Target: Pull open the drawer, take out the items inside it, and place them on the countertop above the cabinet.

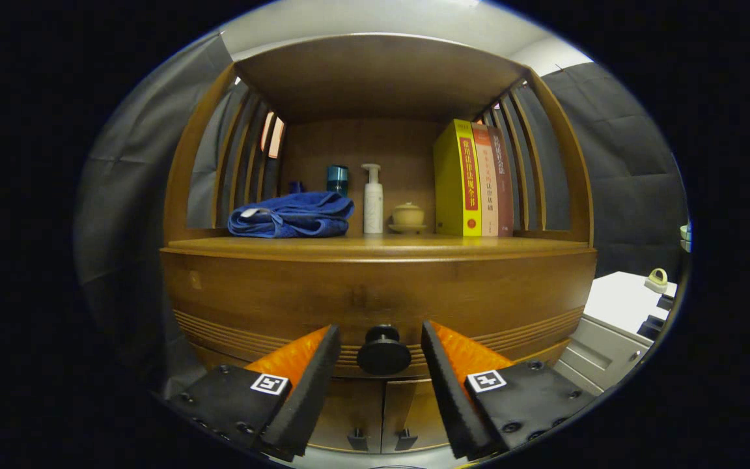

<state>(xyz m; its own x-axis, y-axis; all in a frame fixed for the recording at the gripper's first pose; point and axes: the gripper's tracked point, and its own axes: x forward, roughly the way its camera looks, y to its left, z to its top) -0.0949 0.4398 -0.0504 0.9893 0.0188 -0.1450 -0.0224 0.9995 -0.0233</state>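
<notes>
my gripper (380, 355) fingers apart, straddling round black drawer knob (383, 352) at bottom centre, not touching. curved brown wooden drawer front (375, 293) closed, mid-frame. i'd centre knob, clamp on its neck, pull straight back, level, avoiding slip off.

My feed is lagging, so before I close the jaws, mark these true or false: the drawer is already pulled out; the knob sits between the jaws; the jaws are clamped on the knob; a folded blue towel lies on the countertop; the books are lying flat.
1. The drawer is already pulled out. False: it looks shut.
2. The knob sits between the jaws of the gripper. True.
3. The jaws are clamped on the knob. False: they stand open, with gaps on both sides.
4. A folded blue towel lies on the countertop. True.
5. The books lie flat. False: they stand upright.
</notes>
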